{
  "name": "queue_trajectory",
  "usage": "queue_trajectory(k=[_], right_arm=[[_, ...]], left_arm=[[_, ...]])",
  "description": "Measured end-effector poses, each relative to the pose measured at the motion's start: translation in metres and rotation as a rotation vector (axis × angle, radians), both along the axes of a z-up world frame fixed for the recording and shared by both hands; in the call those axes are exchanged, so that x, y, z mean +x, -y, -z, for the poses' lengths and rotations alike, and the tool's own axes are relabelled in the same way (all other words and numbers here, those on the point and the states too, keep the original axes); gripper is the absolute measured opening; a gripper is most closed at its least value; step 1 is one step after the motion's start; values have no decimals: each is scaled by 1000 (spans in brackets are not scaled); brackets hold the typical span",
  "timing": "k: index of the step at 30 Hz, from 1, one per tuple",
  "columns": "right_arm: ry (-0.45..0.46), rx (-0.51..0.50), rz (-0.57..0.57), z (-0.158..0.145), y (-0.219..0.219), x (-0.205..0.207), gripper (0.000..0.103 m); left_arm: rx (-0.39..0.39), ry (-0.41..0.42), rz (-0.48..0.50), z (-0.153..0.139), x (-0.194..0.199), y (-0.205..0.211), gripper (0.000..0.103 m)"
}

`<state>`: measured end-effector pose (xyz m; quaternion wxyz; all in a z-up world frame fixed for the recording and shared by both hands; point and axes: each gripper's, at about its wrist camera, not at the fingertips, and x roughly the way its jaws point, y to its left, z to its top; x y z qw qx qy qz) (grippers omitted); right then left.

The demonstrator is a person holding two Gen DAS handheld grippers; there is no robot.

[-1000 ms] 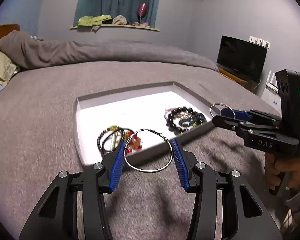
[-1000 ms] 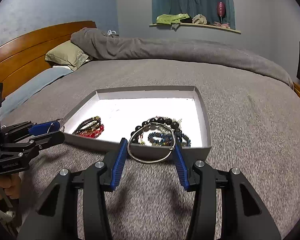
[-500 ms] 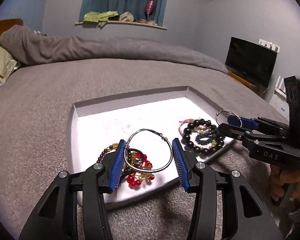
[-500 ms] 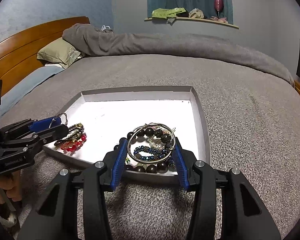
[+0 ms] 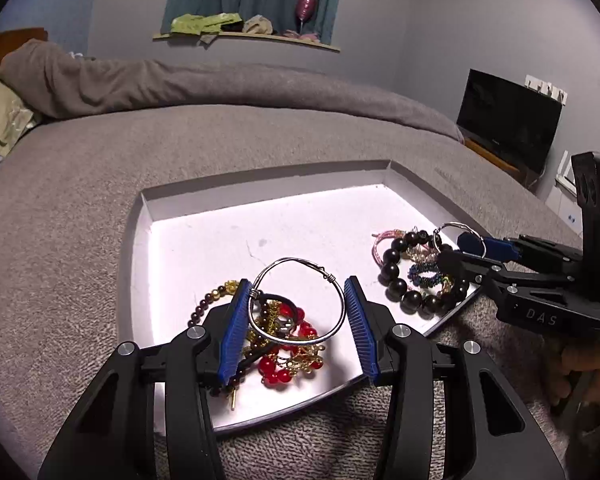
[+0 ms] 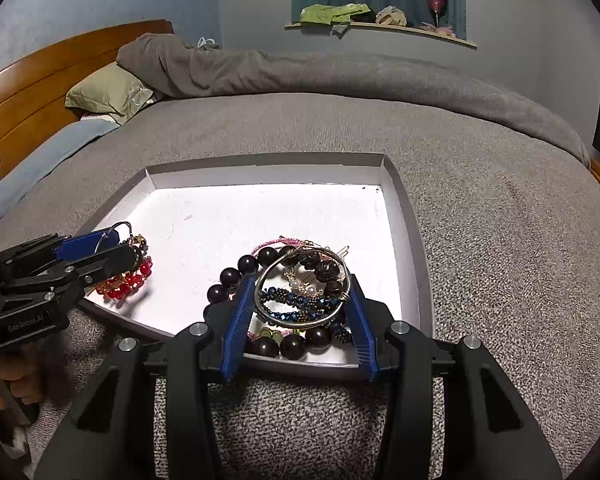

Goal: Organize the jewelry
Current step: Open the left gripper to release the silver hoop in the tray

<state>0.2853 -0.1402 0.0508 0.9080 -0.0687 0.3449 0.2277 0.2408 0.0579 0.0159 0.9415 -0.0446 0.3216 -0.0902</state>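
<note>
A shallow white tray (image 5: pixel 260 224) (image 6: pixel 404 208) lies on the grey bed. My left gripper (image 5: pixel 296 308) is shut on a silver bangle (image 5: pixel 332 284) and holds it over a pile of red and gold bead bracelets (image 5: pixel 284 360) at the tray's near left. My right gripper (image 6: pixel 300 300) is shut on another silver bangle (image 6: pixel 260 280) above a pile with a large dark bead bracelet (image 6: pixel 292 346) and blue beads (image 6: pixel 300 300) at the tray's near right. Each gripper shows in the other's view, the right one (image 5: pixel 468 248) and the left one (image 6: pixel 112 248).
The grey blanket (image 6: pixel 500 280) covers the bed around the tray. A rolled duvet (image 6: pixel 300 72), a green pillow (image 6: pixel 108 92) and a wooden headboard (image 6: pixel 28 80) lie at the far side. A television (image 5: pixel 508 124) stands to the right.
Both grippers have moved forward over the tray with their bangles and now hang above the two jewelry piles instead of the blanket in front of the tray.
</note>
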Motion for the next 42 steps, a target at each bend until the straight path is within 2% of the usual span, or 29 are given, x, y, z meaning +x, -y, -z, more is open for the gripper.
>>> queue_trajectory(k=[6, 9, 15, 18, 23, 27, 37, 39, 42], right_arm=[[9, -11, 1, 1, -3, -1, 47], [19, -7, -2, 1, -3, -4, 55], [47, -5, -5, -1, -1, -10, 55], [65, 7, -5, -4, 2, -14, 56], [83, 21, -5, -8, 6, -23, 60], [96, 28, -7, -10, 9, -31, 62], [138, 58, -3, -14, 20, -61, 77], [147, 61, -6, -14, 22, -69, 83], [167, 67, -15, -14, 25, -81, 87]], left_arm=[[10, -22, 16, 4, 4, 4, 49], [16, -8, 17, 3, 3, 5, 56], [38, 26, 13, -1, -3, 9, 57], [41, 66, -4, -7, -10, 8, 81], [32, 94, -14, -16, -21, 7, 82], [27, 123, -31, -21, -37, 5, 92], [-2, 144, -69, -20, -74, -2, 94], [13, 157, -79, -19, -82, -1, 94], [28, 168, -87, -19, -89, 1, 95]])
